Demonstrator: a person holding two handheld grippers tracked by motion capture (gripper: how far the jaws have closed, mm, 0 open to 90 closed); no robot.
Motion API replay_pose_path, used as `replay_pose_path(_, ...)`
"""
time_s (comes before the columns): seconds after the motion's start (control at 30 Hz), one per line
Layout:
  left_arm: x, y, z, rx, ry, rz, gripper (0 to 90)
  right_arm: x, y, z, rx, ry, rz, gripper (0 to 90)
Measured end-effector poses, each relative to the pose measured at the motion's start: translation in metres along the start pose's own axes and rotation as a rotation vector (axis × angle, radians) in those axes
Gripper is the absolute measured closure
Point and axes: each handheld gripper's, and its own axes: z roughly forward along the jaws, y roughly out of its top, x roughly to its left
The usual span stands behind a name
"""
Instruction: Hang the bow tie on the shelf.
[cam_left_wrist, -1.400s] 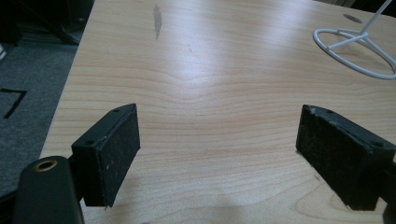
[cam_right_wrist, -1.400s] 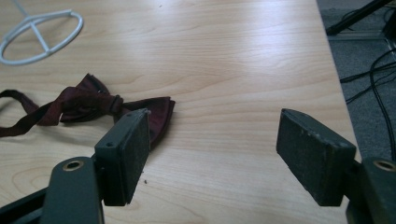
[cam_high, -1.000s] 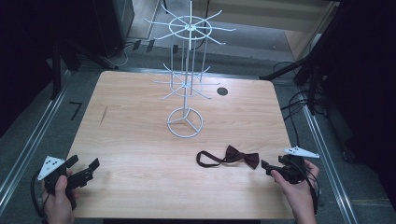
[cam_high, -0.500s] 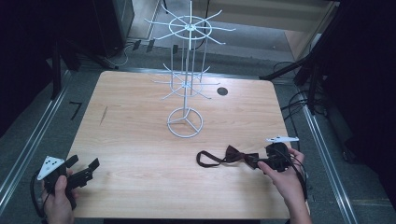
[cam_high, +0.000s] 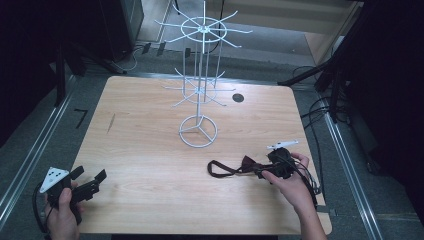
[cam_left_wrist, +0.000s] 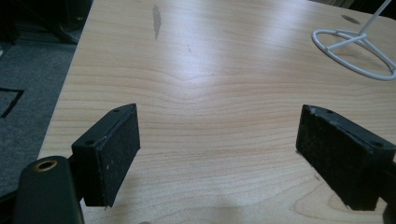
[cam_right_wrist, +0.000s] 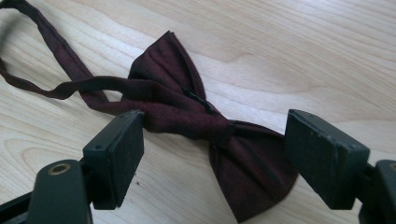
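Observation:
A dark maroon bow tie (cam_high: 247, 163) (cam_right_wrist: 196, 112) with its strap looped out to the left lies flat on the wooden table (cam_high: 150, 150), front right. My right gripper (cam_high: 264, 171) (cam_right_wrist: 215, 161) is open, low over the tie, its jaws standing either side of the knot without touching it. A white wire display rack (cam_high: 200, 90) with hook arms stands at the table's middle back; its ring base (cam_left_wrist: 357, 51) appears in the left gripper view. At the front left corner my left gripper (cam_high: 89, 184) (cam_left_wrist: 219, 154) is open over bare wood.
A small black round hole (cam_high: 238, 98) sits in the tabletop behind the rack. A dark scuff (cam_left_wrist: 156, 18) marks the wood at the left. Cables and metal rails run along the floor on both sides of the table.
My right gripper has moved left from the table's right edge and now straddles the bow tie. The left gripper and the tie have stayed where they were.

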Motion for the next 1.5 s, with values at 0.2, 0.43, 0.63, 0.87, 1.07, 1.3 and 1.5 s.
replay_pose_path(0.2,0.0,0.0,0.0,0.001,0.0,0.001,14.5,0.008,0.001,0.01,0.042,-0.005,-0.059,23.2)
replay_pose_path(0.43,0.0,0.0,0.0,0.002,-0.001,-0.001,14.5,0.008,0.0,0.021,0.044,-0.034,-0.049,35.4)
replay_pose_path(0.63,0.0,0.0,0.0,0.004,-0.002,-0.001,14.5,0.004,0.0,0.02,0.019,-0.043,-0.021,63.1)
replay_pose_path(0.87,0.001,0.0,0.0,0.003,-0.003,-0.001,14.5,0.004,-0.005,0.017,-0.065,-0.032,0.017,80.5)
replay_pose_path(1.07,0.001,0.0,0.0,0.005,-0.001,-0.002,14.5,0.002,-0.005,0.008,-0.189,-0.015,0.062,82.4)
replay_pose_path(1.3,0.0,0.0,0.0,0.002,-0.003,-0.002,14.5,0.001,-0.005,-0.009,-0.342,0.001,0.108,82.6)
replay_pose_path(1.5,0.0,0.0,0.0,0.004,-0.002,-0.002,14.5,0.005,-0.001,-0.02,-0.415,0.003,0.105,82.6)
